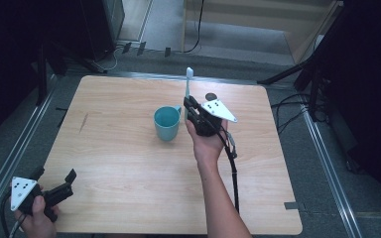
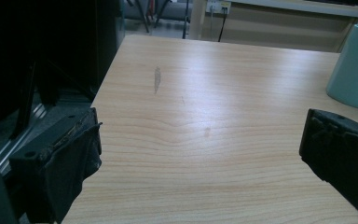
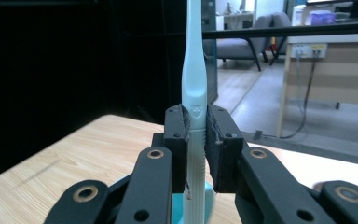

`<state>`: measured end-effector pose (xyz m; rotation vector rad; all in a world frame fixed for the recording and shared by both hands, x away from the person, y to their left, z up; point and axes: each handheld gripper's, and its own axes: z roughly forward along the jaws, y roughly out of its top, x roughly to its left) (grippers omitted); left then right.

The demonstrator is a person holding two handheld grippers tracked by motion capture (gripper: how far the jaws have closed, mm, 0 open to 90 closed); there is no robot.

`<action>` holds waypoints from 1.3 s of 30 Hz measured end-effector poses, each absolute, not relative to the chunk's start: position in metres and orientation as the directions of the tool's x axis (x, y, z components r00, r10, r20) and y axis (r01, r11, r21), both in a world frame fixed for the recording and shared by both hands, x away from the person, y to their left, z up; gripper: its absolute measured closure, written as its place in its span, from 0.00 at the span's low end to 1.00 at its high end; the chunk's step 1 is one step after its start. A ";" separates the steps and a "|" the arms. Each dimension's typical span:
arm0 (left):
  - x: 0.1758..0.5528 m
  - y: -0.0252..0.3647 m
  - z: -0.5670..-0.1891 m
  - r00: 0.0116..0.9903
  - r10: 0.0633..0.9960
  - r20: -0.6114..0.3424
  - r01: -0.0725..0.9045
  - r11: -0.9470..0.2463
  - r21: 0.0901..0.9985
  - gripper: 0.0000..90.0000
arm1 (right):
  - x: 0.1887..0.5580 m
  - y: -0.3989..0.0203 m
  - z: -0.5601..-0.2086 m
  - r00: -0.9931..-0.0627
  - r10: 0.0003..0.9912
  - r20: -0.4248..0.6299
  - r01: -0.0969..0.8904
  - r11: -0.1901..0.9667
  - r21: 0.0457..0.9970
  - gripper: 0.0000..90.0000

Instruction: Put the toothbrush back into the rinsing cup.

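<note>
The right tool point(image 1: 192, 105) pinches a toothbrush point(image 1: 188, 89) upright, just right of the cup point(image 1: 166, 123), handle end probably above its rim. The left tool point(image 1: 54, 184), spread, sits well apart.

Cup point(image 1: 167, 123) mid table point(image 1: 129, 163); toothbrush point(image 1: 188, 91) upright just right of it, clamped in right gripper point(image 1: 192, 106). Left gripper point(image 1: 54, 186) at table's near-left corner, well apart.

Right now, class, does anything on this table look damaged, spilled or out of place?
Only a small grey scuff on the table, left of the cup. The cup stands upright, nothing is spilled, and the toothbrush sits straight in the right gripper.
</note>
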<state>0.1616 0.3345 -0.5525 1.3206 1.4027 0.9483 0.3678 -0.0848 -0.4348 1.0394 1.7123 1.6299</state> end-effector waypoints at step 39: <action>0.162 0.336 -0.553 0.041 0.989 -0.141 0.251 0.126 0.960 0.00 | 0.372 -0.037 -0.493 -0.615 0.782 0.100 0.282 0.100 0.954 0.88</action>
